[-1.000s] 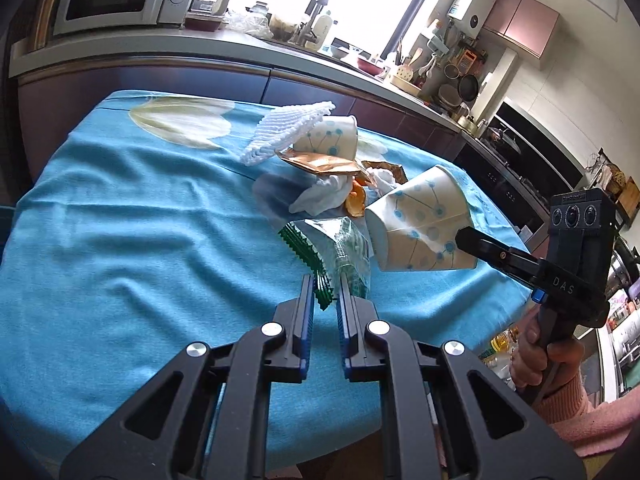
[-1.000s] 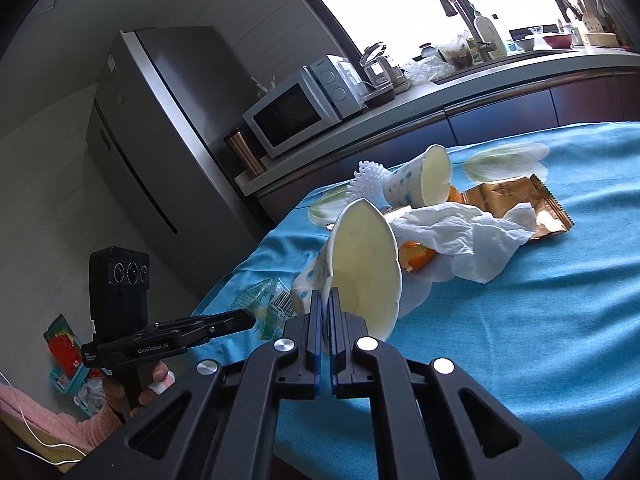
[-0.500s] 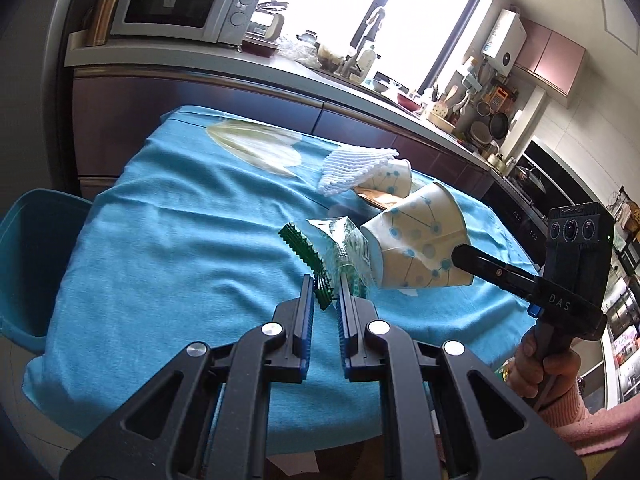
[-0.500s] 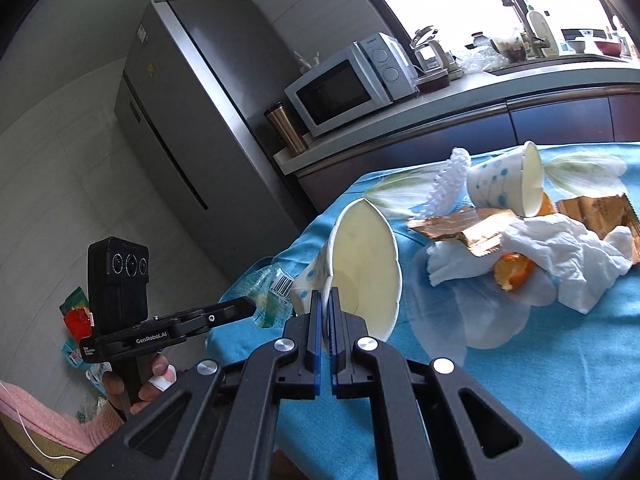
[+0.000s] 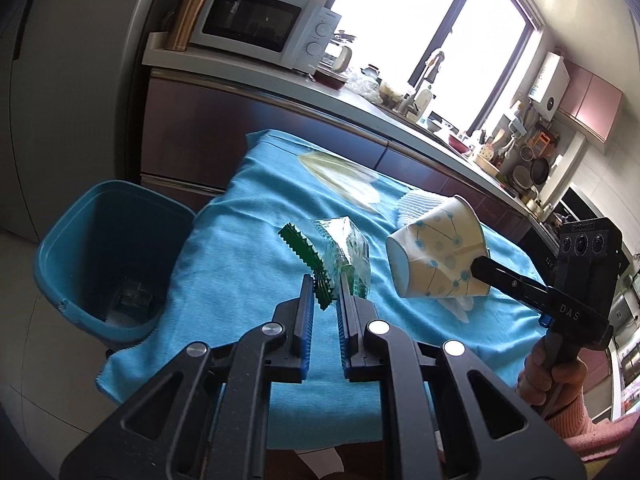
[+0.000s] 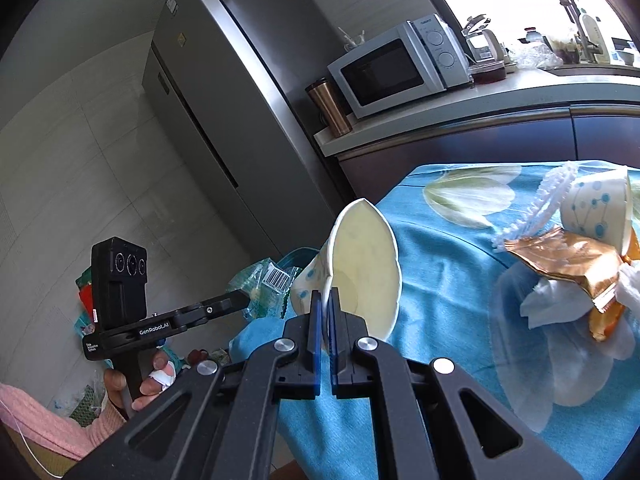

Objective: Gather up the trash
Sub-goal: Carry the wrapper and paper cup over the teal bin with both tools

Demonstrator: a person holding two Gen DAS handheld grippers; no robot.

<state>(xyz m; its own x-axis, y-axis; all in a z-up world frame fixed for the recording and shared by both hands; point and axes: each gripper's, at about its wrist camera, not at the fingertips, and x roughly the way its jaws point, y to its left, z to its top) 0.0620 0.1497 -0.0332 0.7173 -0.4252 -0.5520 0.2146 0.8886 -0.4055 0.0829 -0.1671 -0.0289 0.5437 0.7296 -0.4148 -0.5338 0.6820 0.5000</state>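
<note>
Left gripper [image 5: 325, 300] clamped on crinkly green wrapper [image 5: 336, 258], right gripper [image 6: 325, 312] pinched paper cup [image 6: 362, 264] rim. Both featherlight, crushable; edge grips seemed safest.

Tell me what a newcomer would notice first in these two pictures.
Probably the two claws carrying trash above the blue tablecloth: the left claw pinches a green plastic wrapper, and the right claw grips a squashed dotted paper cup by its rim. Next, the blue bin on the floor beside the table's left end.
</note>
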